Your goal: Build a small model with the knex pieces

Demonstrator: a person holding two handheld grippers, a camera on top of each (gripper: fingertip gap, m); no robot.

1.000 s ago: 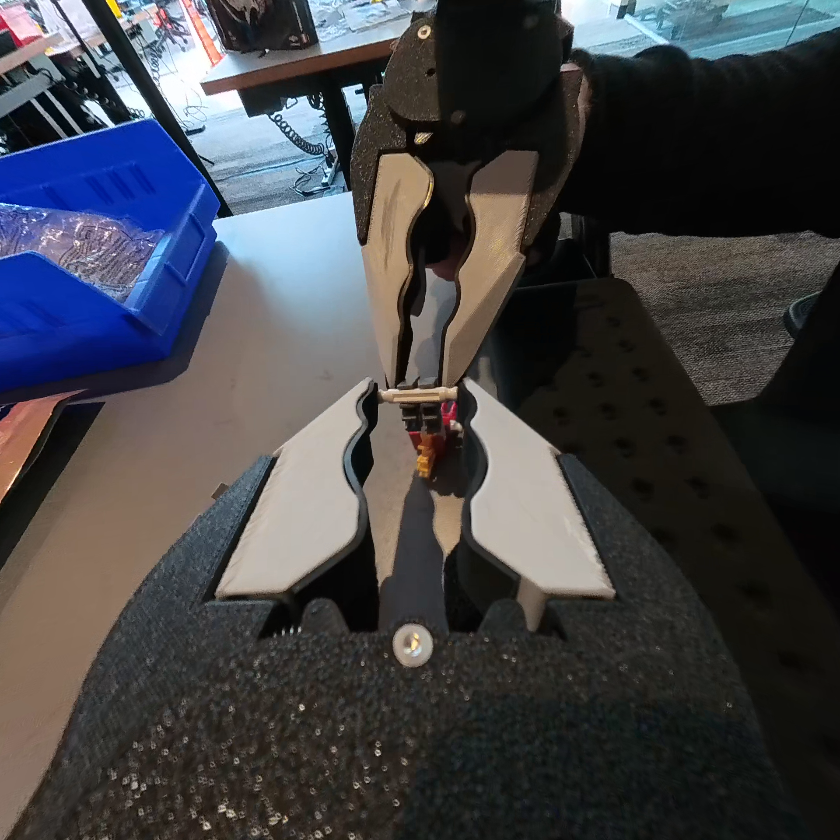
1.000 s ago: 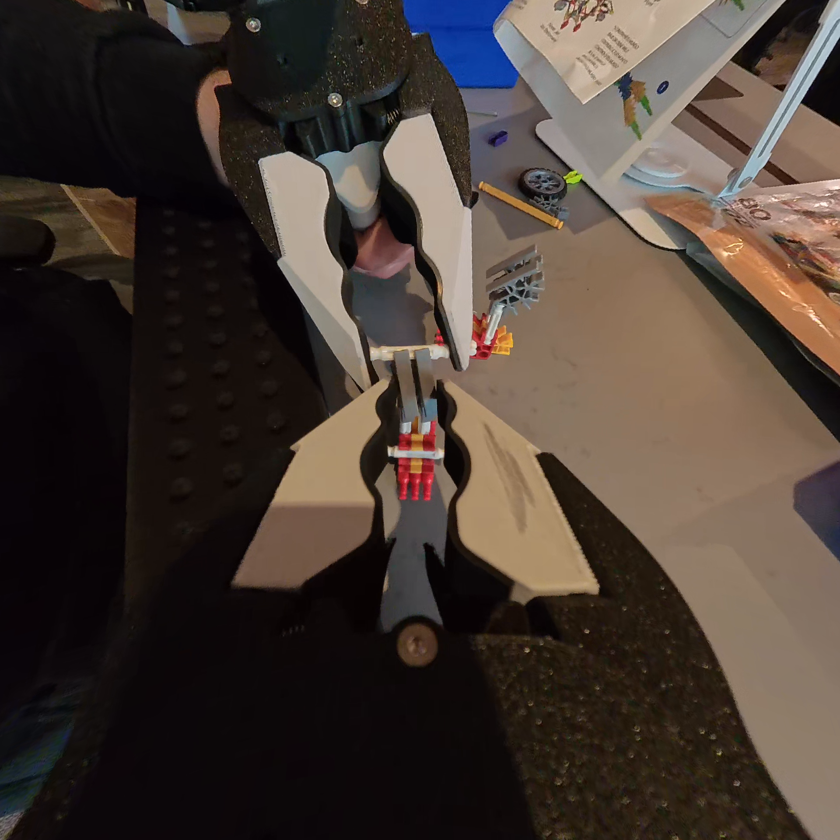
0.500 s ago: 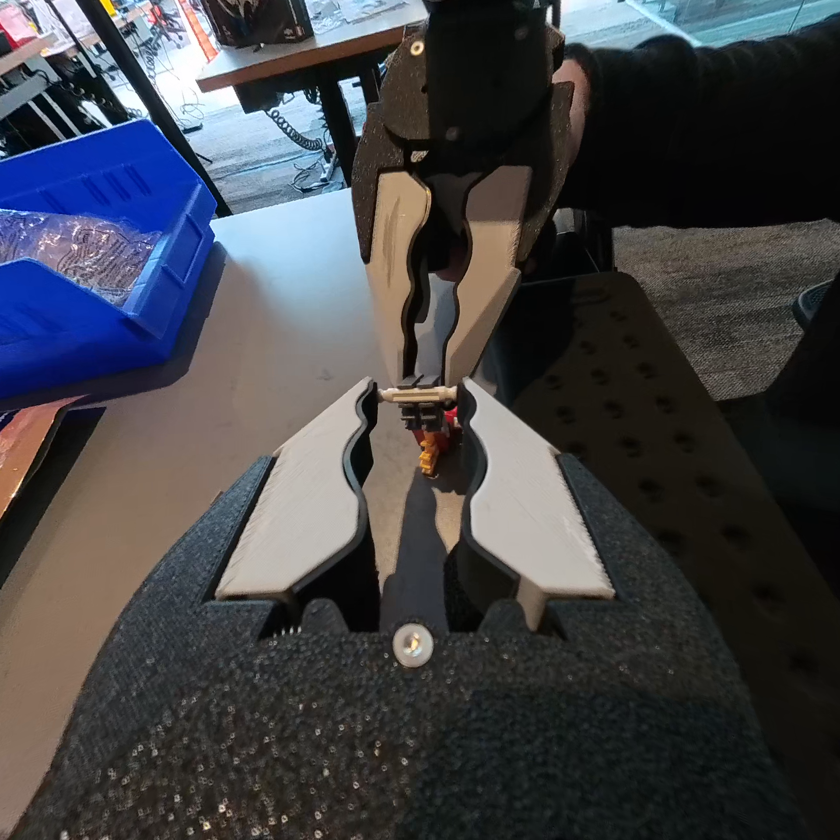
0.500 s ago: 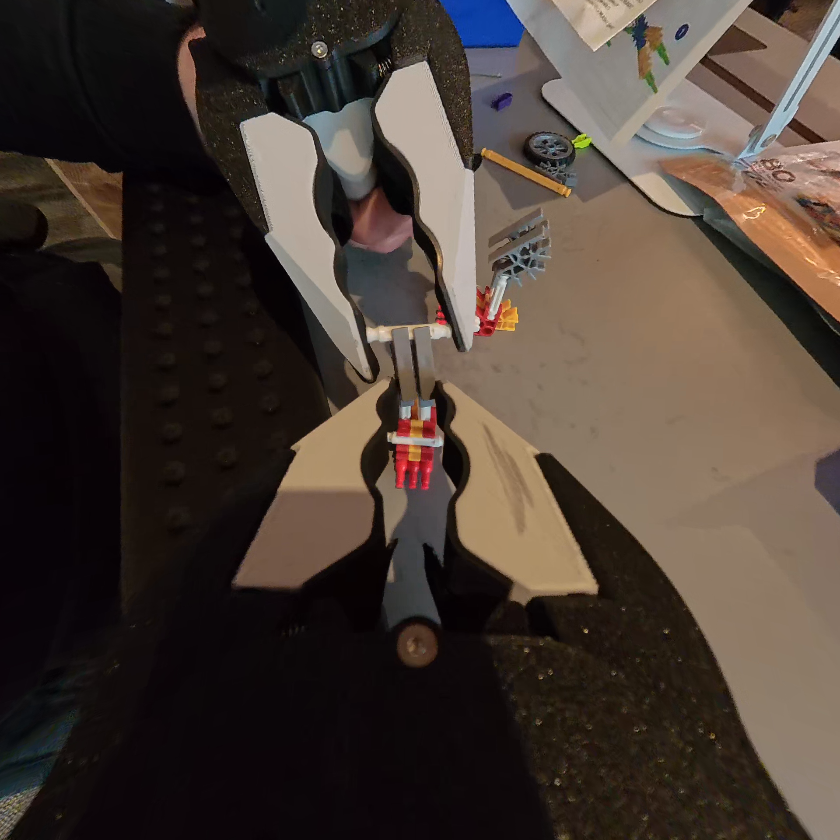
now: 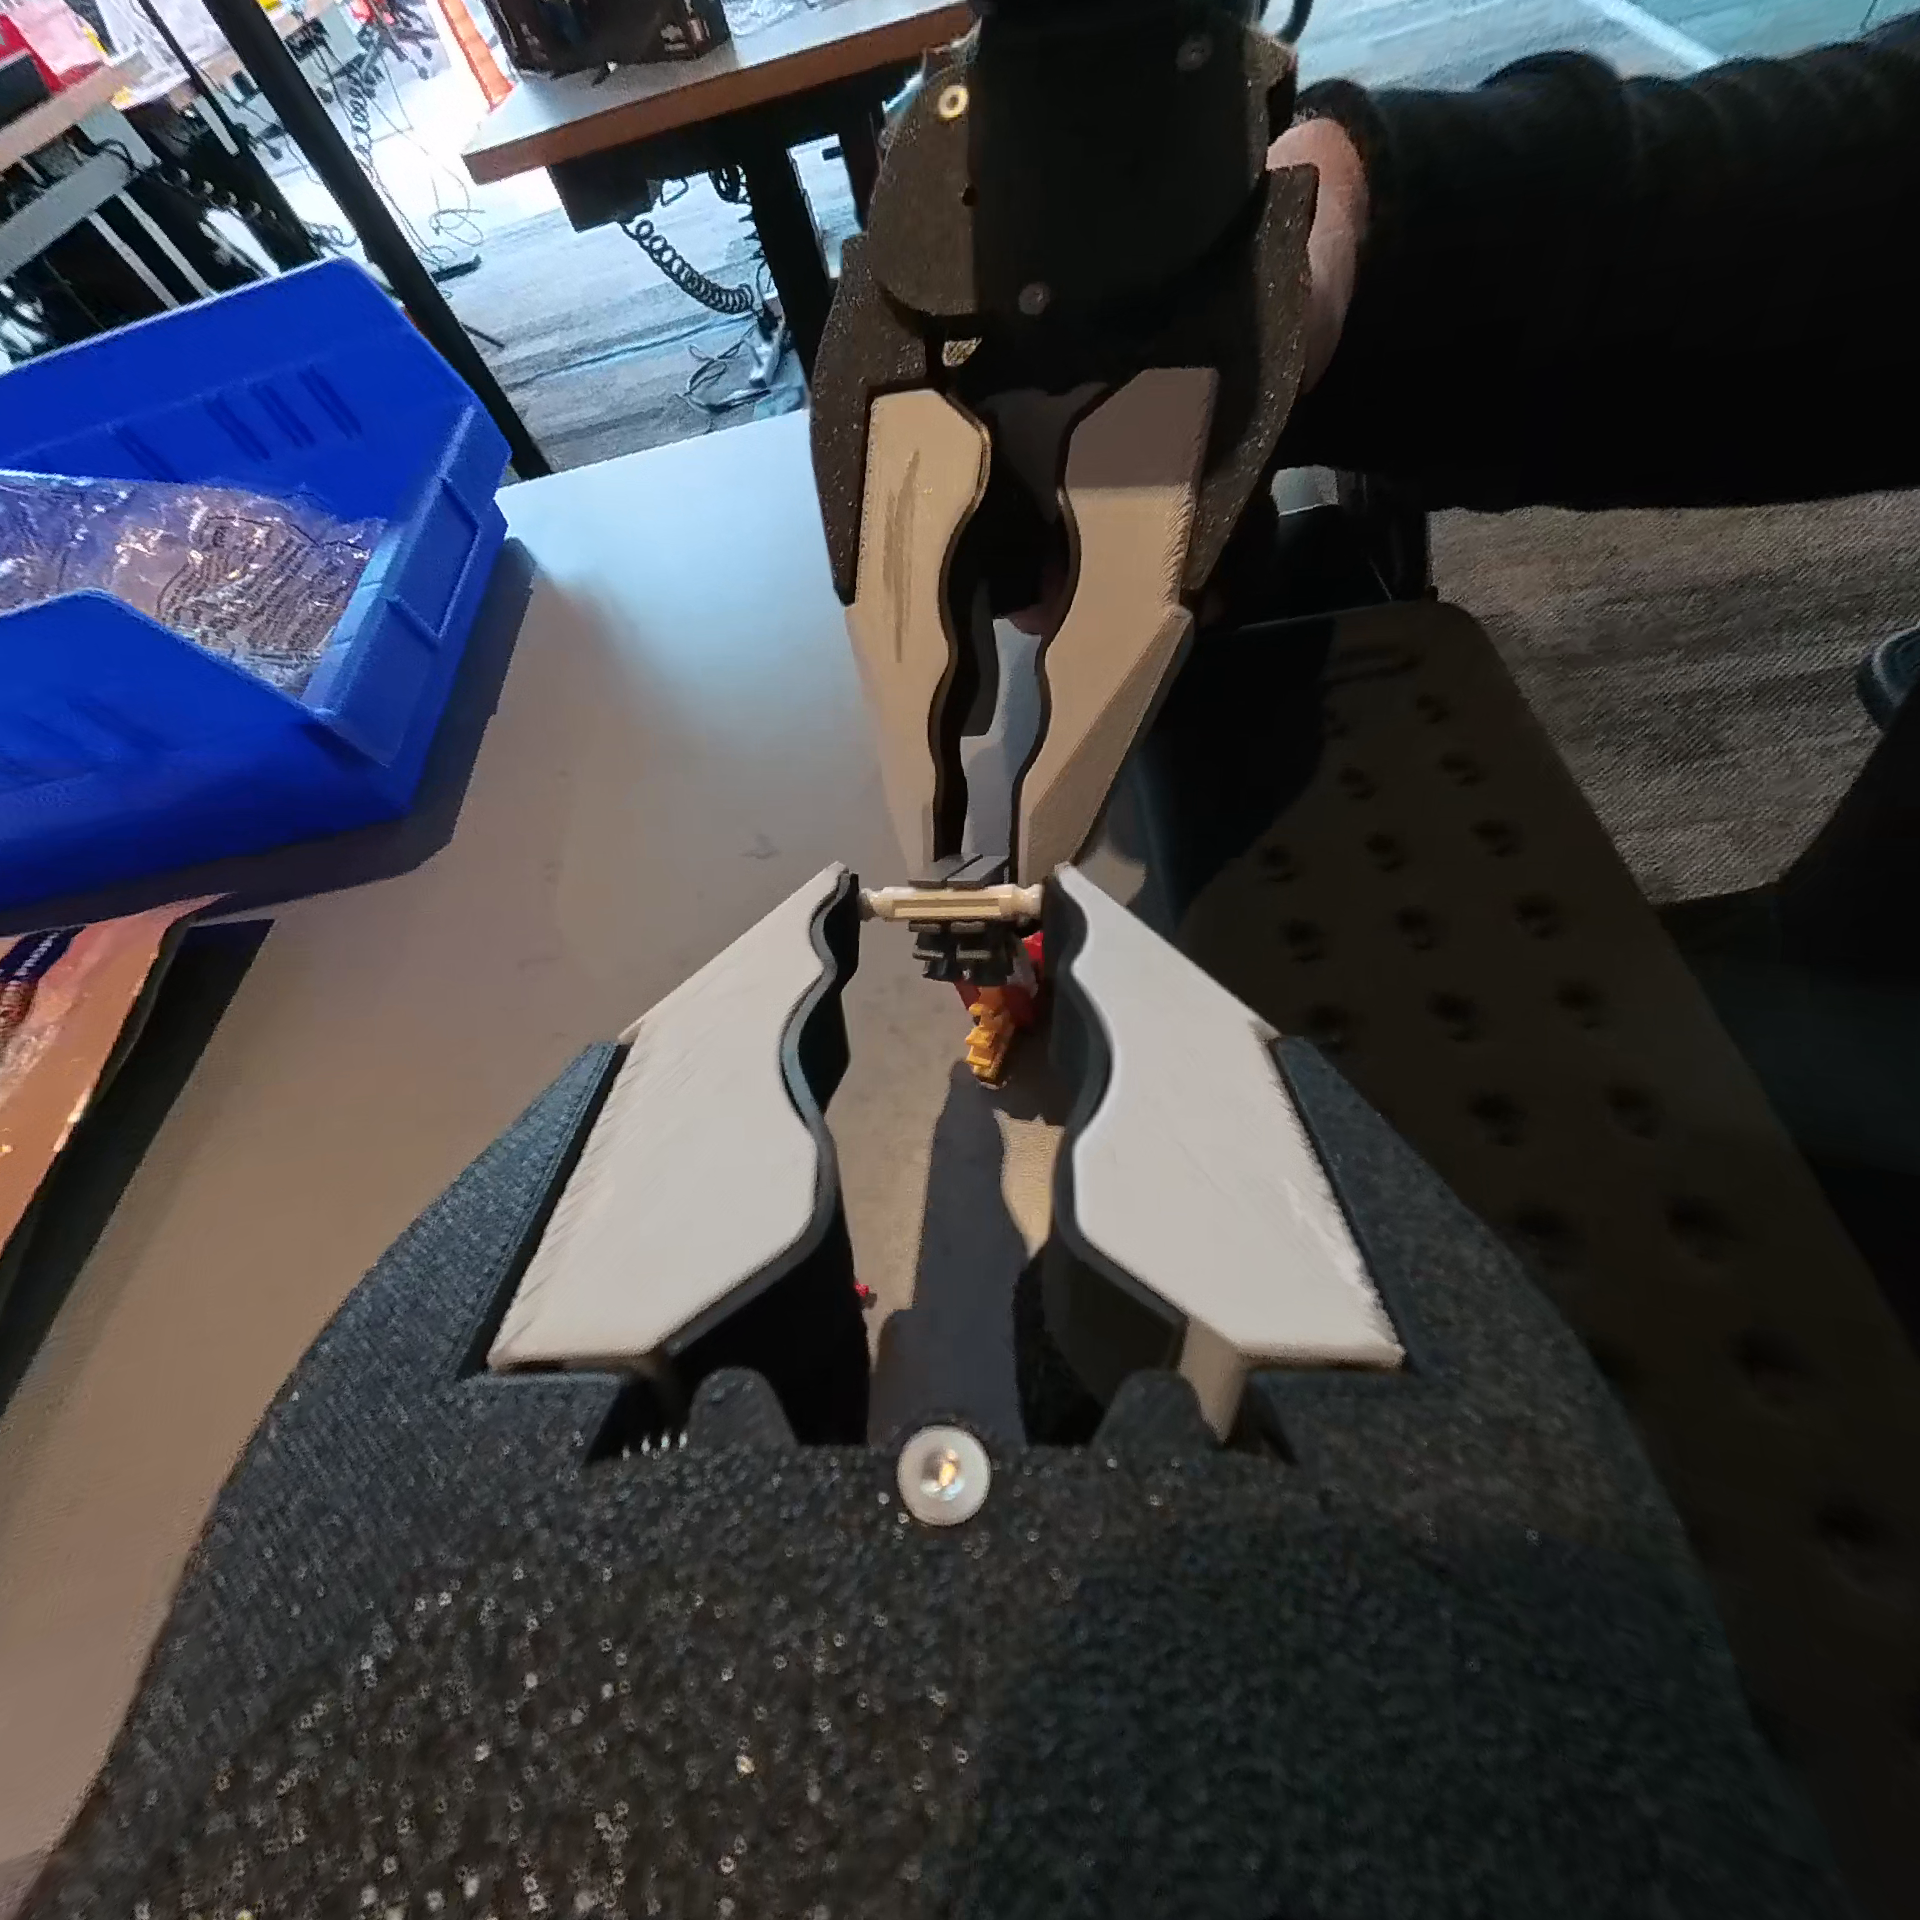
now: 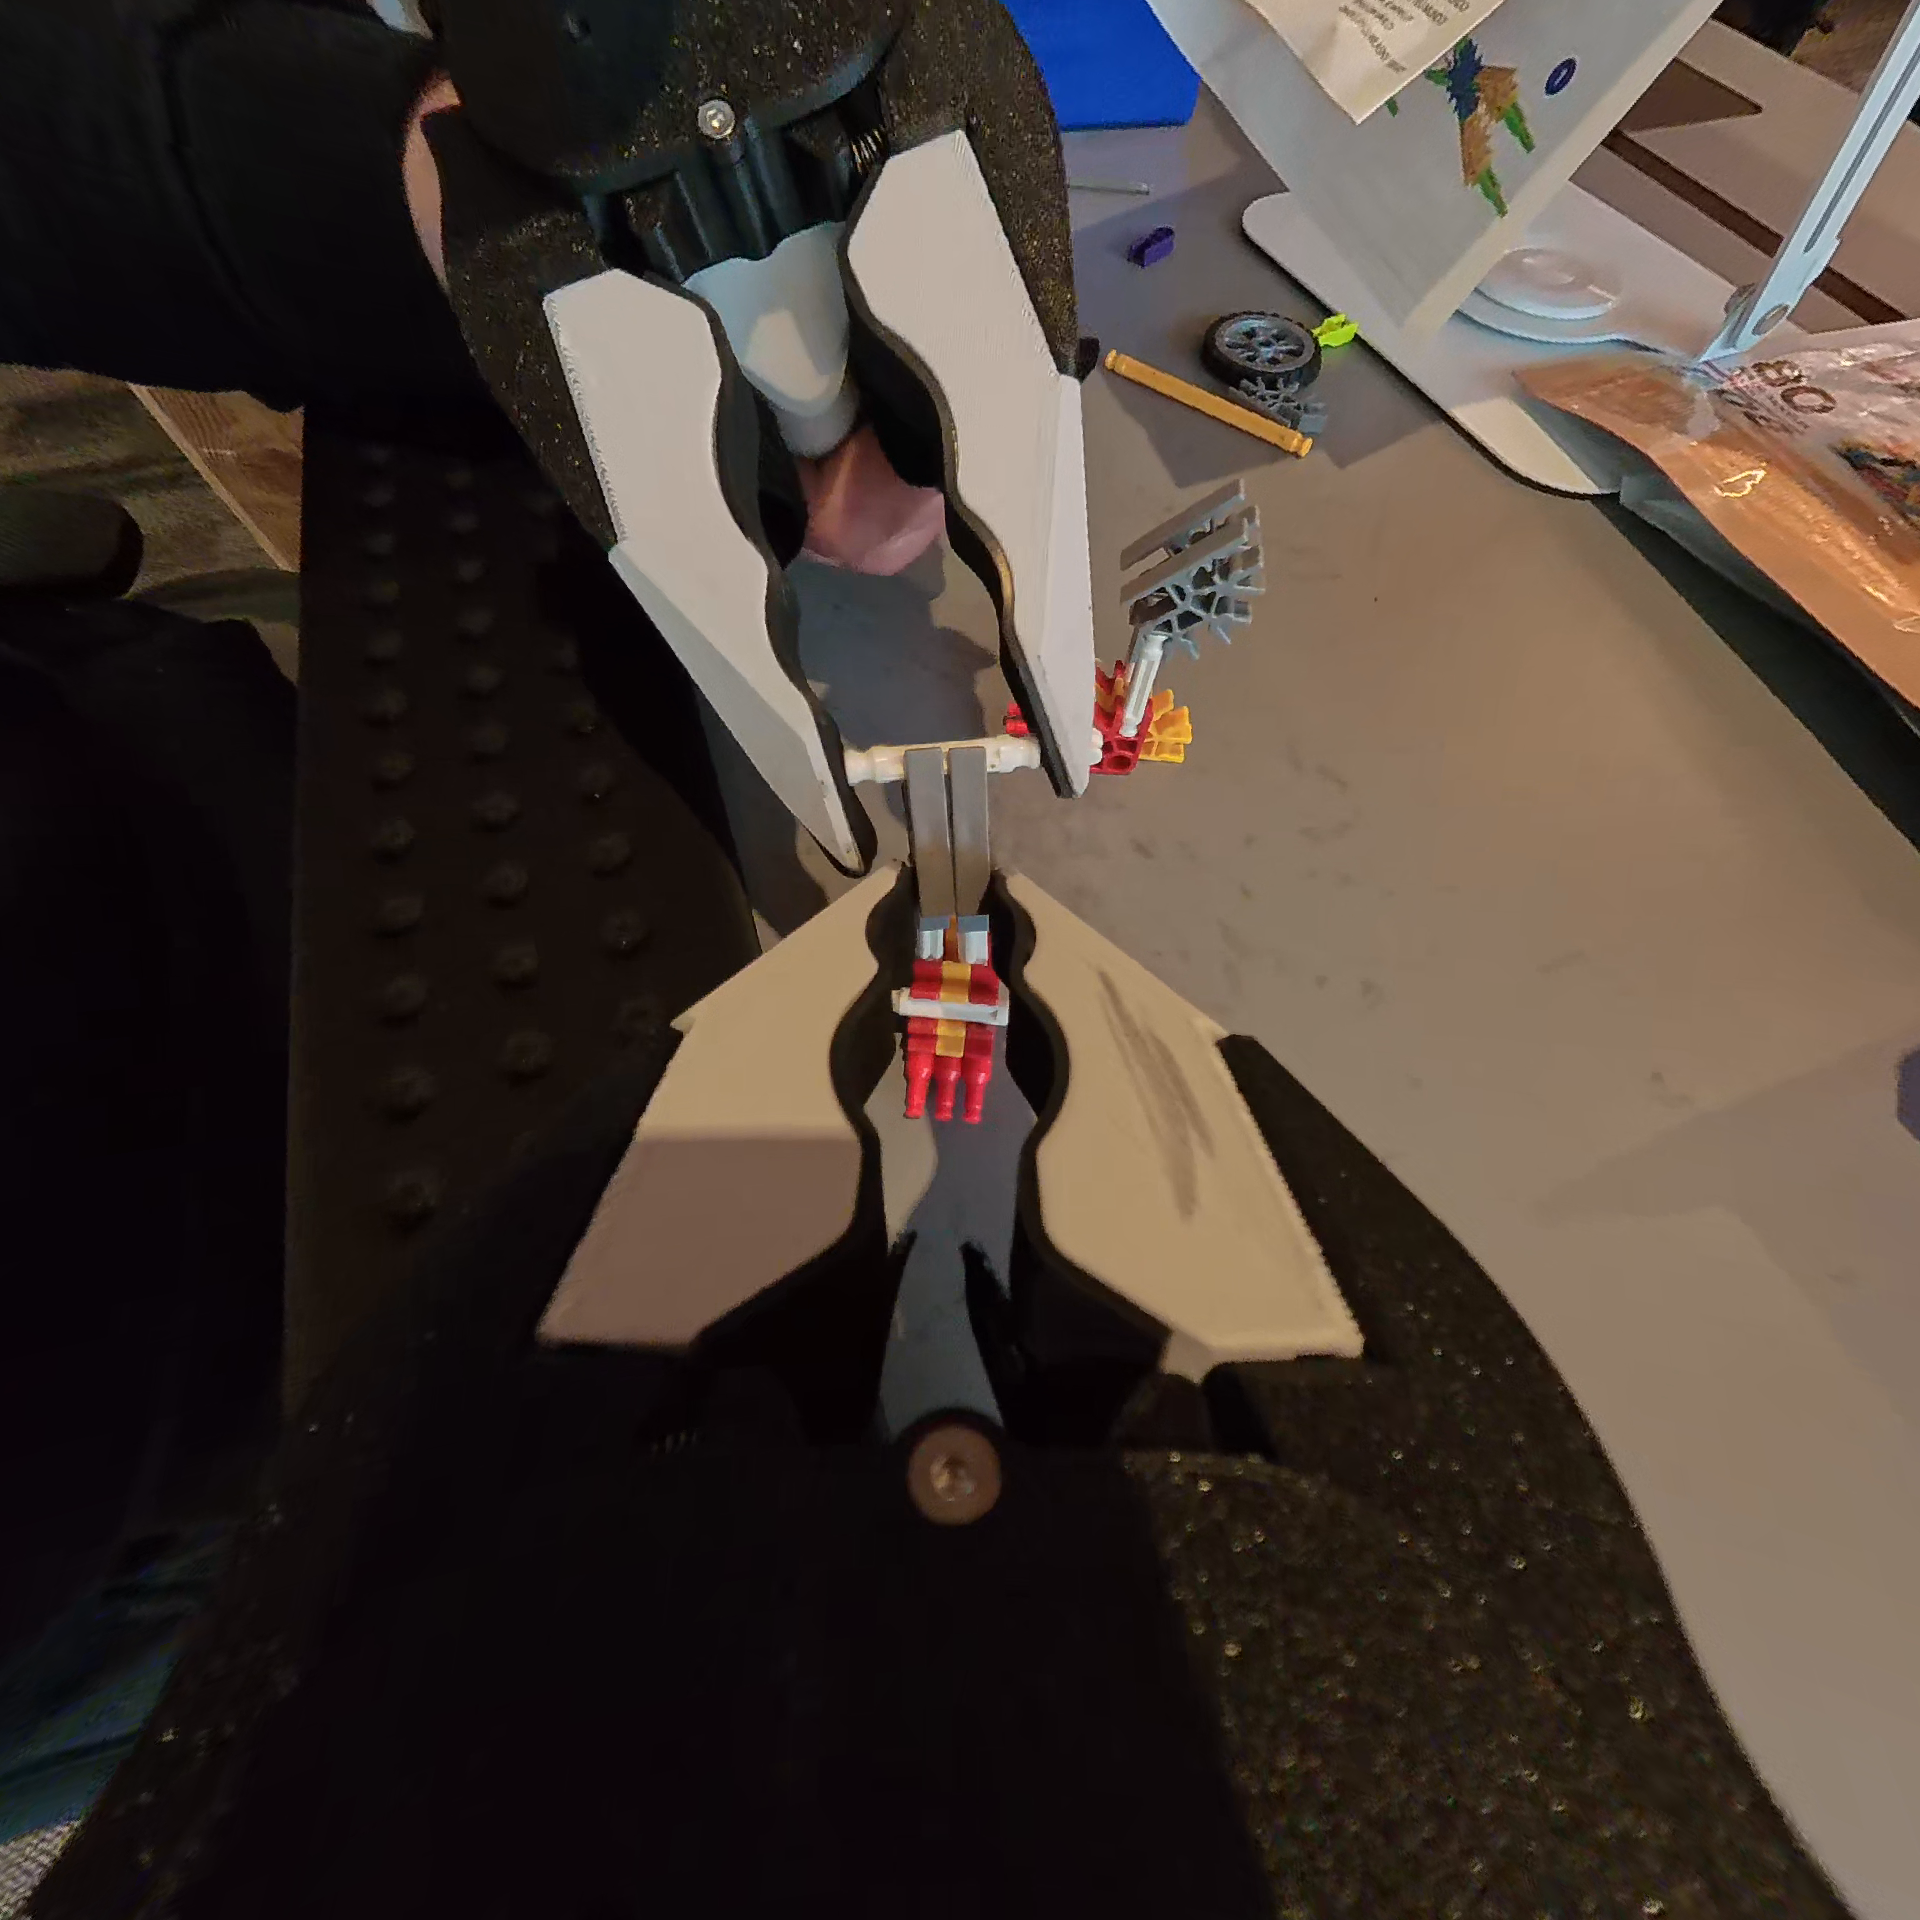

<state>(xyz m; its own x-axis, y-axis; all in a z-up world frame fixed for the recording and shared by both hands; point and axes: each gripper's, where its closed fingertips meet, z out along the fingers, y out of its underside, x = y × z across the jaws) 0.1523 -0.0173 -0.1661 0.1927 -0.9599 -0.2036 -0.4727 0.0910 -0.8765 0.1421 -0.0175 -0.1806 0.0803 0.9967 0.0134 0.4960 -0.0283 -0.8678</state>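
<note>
My left gripper (image 5: pixel 953 899) is shut on a short white rod (image 5: pixel 951 904), pinching it end to end between the fingertips. Two grey strips (image 6: pixel 948 831) clip onto that rod and lead to a small red, yellow and white assembly (image 6: pixel 951 1023). My right gripper (image 6: pixel 951 894) is shut on this assembly, just above the grey table (image 6: pixel 1455 1039). The two grippers face each other tip to tip. In the left wrist view the right gripper (image 5: pixel 977 862) comes in from above. In the right wrist view the left gripper (image 6: pixel 958 821) does the same.
A blue bin (image 5: pixel 208 582) holding plastic bags stands at the left. A black dotted mat (image 5: pixel 1455 935) lies beside the table edge. A second grey, red and yellow assembly (image 6: pixel 1174 623), a yellow rod (image 6: pixel 1205 400), a wheel (image 6: pixel 1262 348), a white stand (image 6: pixel 1455 208) and a bag (image 6: pixel 1766 468) lie on the table. The grippers are tip to tip, or close to it. The wheel (image 6: pixel 1262 348) is about equally far from each gripper, around 30 cm.
Both grippers keep their hold. The left gripper with the white rod has drifted slightly away from the right gripper, showing more of the grey strips.
</note>
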